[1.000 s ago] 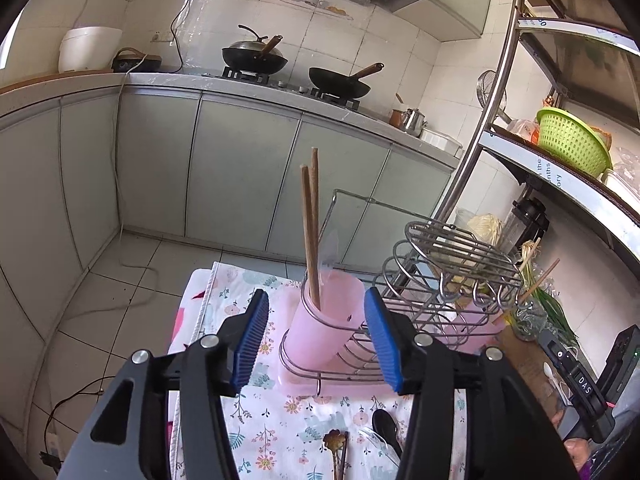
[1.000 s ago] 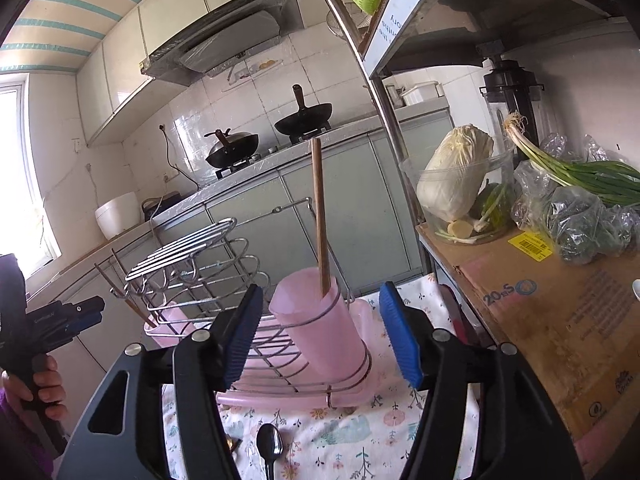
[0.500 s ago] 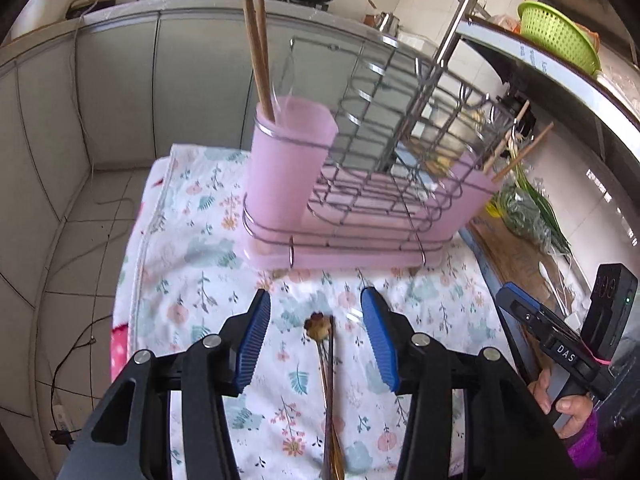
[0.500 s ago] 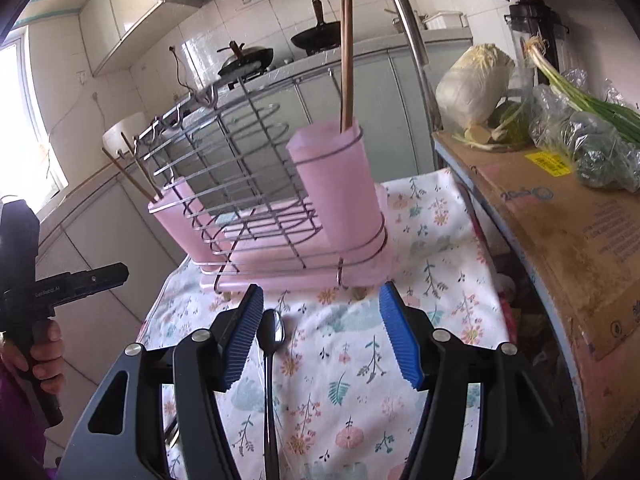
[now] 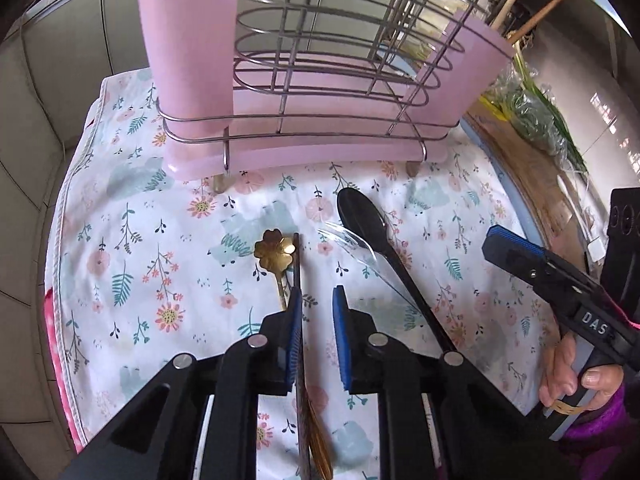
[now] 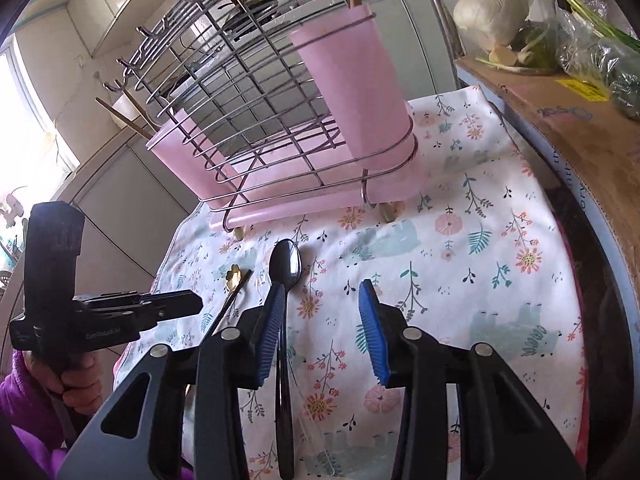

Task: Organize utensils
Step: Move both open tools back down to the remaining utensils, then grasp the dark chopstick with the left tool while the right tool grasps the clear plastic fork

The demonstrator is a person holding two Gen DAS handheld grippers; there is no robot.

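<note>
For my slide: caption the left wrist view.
Left gripper closing around a dark chopstick beside the gold flower spoon.

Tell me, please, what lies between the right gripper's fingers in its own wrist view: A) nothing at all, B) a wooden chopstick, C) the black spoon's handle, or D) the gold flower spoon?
C: the black spoon lies on the floral cloth with its handle running between the closing jaws of the right gripper, beside its left finger.

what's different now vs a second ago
Both grippers tipped down from the pink rack to the floral cloth. The left gripper is closing around a dark chopstick, the right gripper around the black spoon. Rack and utensils haven't moved.
</note>
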